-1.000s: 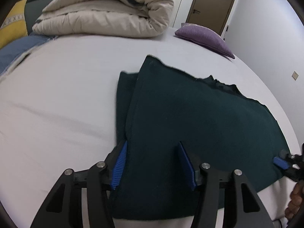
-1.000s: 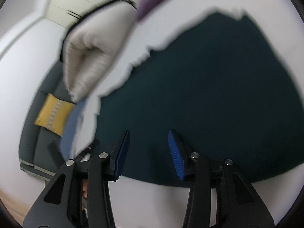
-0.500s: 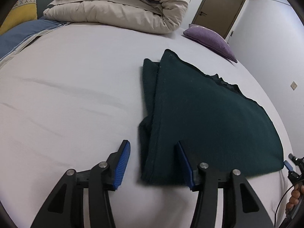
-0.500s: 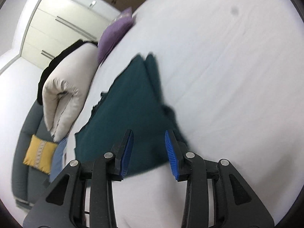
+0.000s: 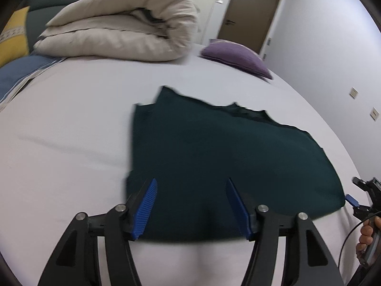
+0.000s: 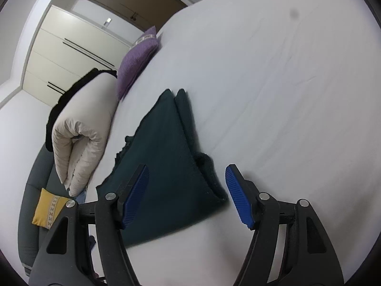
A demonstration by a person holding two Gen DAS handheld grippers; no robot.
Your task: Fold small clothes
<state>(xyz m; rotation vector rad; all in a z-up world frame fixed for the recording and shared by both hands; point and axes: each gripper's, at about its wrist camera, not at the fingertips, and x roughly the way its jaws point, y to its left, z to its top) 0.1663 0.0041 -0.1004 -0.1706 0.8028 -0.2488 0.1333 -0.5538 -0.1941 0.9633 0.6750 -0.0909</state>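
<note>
On white bed (image 5: 71, 128): folded dark-green garment (image 5: 214, 143), flat. Left hand-held gripper (image 5: 190, 205) and right hand-held gripper (image 6: 187, 195) above its near edge, jaws just opening, gripping nothing. Beyond: rolled duvet (image 5: 123, 26), purple pillow (image 5: 235, 54), door (image 5: 252, 12), wardrobe (image 6: 66, 54).

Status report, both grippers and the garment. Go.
Left gripper open, right gripper open, jaws just widened. Green garment folded flat on bed, unheld. Nothing in the way.

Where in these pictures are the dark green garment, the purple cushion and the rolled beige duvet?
dark green garment (image 5: 214, 147): left wrist view, middle of its top layer.
purple cushion (image 5: 235, 56): left wrist view, its upper face.
rolled beige duvet (image 6: 81, 128): right wrist view, its rolled end.
</note>
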